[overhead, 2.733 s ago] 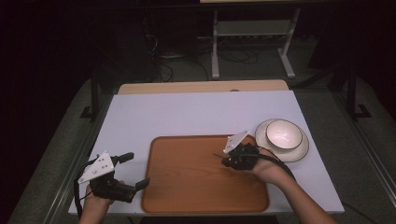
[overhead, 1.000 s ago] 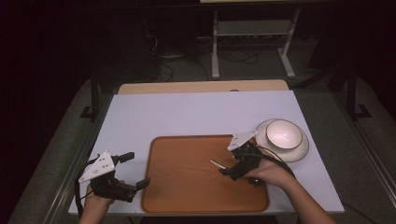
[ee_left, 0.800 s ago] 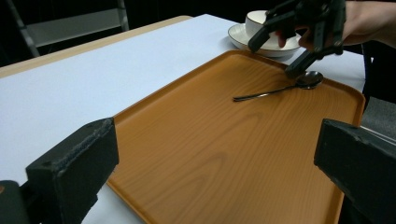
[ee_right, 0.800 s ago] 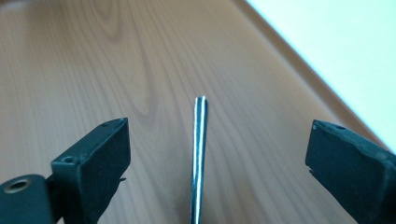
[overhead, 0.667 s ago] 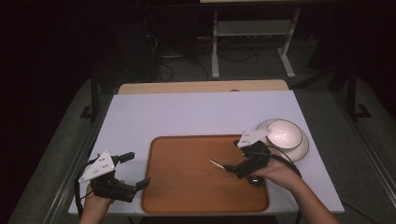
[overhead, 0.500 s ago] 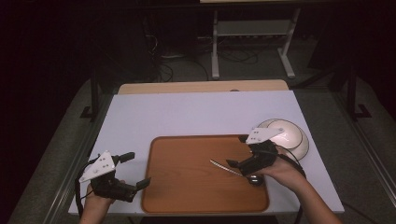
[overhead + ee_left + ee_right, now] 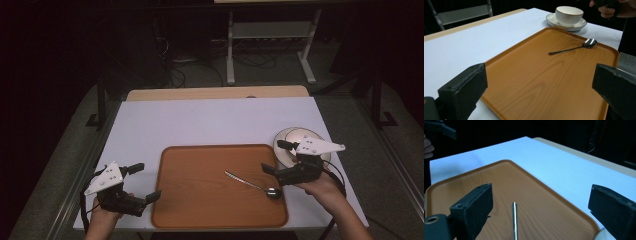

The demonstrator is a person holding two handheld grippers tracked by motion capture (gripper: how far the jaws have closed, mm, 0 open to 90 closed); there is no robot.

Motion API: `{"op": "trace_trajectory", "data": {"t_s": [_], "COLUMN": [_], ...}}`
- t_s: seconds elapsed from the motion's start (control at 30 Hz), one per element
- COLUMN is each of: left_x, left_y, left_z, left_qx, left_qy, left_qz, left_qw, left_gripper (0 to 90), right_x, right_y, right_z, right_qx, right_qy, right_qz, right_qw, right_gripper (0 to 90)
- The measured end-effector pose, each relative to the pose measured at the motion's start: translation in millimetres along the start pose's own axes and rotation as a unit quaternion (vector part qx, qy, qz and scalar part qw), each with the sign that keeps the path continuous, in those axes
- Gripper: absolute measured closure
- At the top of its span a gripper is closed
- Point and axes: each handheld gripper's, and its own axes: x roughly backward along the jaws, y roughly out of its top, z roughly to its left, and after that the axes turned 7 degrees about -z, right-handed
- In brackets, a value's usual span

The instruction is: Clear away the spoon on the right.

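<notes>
While the right tool (image 7: 274,159) hangs with its jaws spread wide and grasping nothing, a slim metal spoon (image 7: 250,183) lies flat on the smooth wood-grain tray (image 7: 200,200), its round bowl just below that tool. At the tray's near left corner the left tool (image 7: 145,182) gapes equally wide, empty, over the white desk (image 7: 200,122).

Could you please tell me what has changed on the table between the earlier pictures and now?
The right gripper carried the spoon from beside the cup over the tray, let it go there, and opened, drawing back toward the cup and saucer. The left gripper, tray and cup stayed put.
</notes>
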Motion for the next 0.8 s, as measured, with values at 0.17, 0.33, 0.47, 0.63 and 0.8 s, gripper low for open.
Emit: {"op": "trace_trajectory", "data": {"t_s": [0.17,0.33,0.47,0.63,0.8], "left_x": [0.5,0.9,1.1,1.3,1.4], "left_y": [0.0,0.2,0.3,0.4,0.9], "left_z": [-0.3,-0.5,-0.8,-0.8,-1.5], "left_qx": [0.0,-0.002,-0.003,-0.004,-0.008], "left_qy": [0.0,0.0,0.0,0.001,-0.001], "left_qz": [-0.001,-0.001,-0.001,-0.001,-0.004], "left_qw": [1.0,1.0,1.0,1.0,1.0], "left_gripper": [0.0,0.0,0.0,0.0,0.0], "right_x": [12.5,26.7,35.6,43.0,45.4], "right_y": [-1.8,-6.5,-8.8,-11.6,-14.3], "right_z": [-2.8,-3.7,-6.0,-7.9,-10.4], "right_qx": [-0.005,-0.006,-0.01,-0.013,-0.01], "right_qy": [-0.014,-0.027,-0.039,-0.046,-0.054], "right_qz": [-0.015,-0.026,-0.034,-0.04,-0.034], "right_qw": [0.9998,0.9993,0.9986,0.9981,0.9979], "right_gripper": [5.6,5.8,6.0,6.2,6.3]}}
